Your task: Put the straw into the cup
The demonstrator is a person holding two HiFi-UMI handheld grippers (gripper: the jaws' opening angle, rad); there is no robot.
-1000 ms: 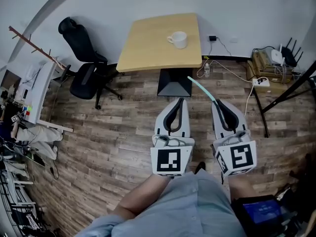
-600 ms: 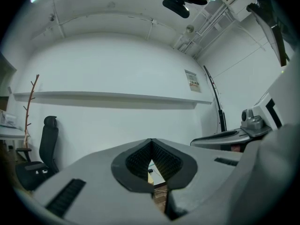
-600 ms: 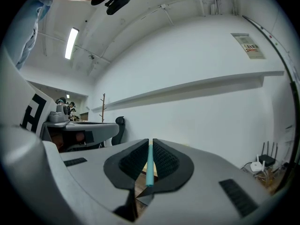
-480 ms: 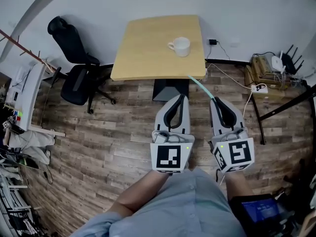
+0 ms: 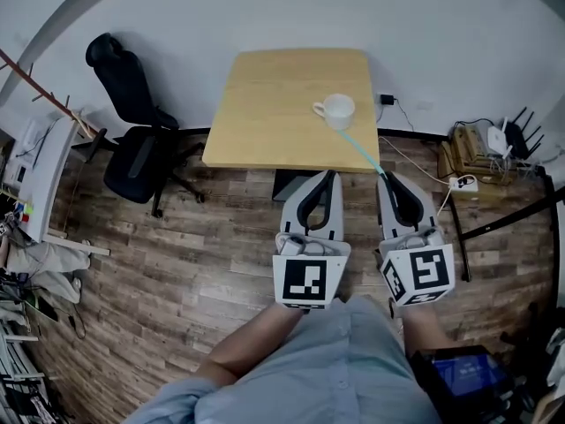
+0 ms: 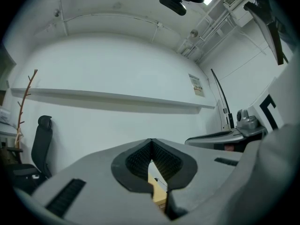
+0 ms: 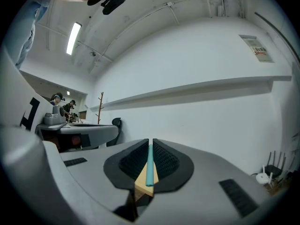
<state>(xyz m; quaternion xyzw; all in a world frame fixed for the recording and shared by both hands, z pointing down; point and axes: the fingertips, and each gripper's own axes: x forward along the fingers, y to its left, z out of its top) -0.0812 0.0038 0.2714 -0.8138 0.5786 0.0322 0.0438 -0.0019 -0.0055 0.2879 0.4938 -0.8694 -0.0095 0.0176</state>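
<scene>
Teal straw (image 5: pixel 360 151): its near end is gripped by the right hand-held gripper (image 5: pixel 385 180). It slants up and left across the near right corner of the desk (image 5: pixel 265 104).
Cup (image 5: pixel 335 111): white, upright on the right half of the desk, above the middle of the head view, handle to the left.
Hard to make out: the straw's far tip ends just below the cup, and the head view is too small to show whether they touch. Neither gripper view shows the cup.
Hidden: the person's hands lie under the marker cubes (image 5: pixel 308 283). The desk's dark base is mostly behind the left hand-held gripper (image 5: pixel 323 177).
Change from half a second ago: the desk and cup now sit lower in the frame, closer to both grippers. The straw tip, then at the desk's near edge, now lies over the desktop next to the cup.
Left hand-held gripper: jaws clenched tip to tip with nothing between them. A sliver of desk shows through the gap behind the tips.
Right hand-held gripper: jaws pressed onto the straw, which runs straight out between the ridged pads (image 7: pixel 165 161).
</scene>
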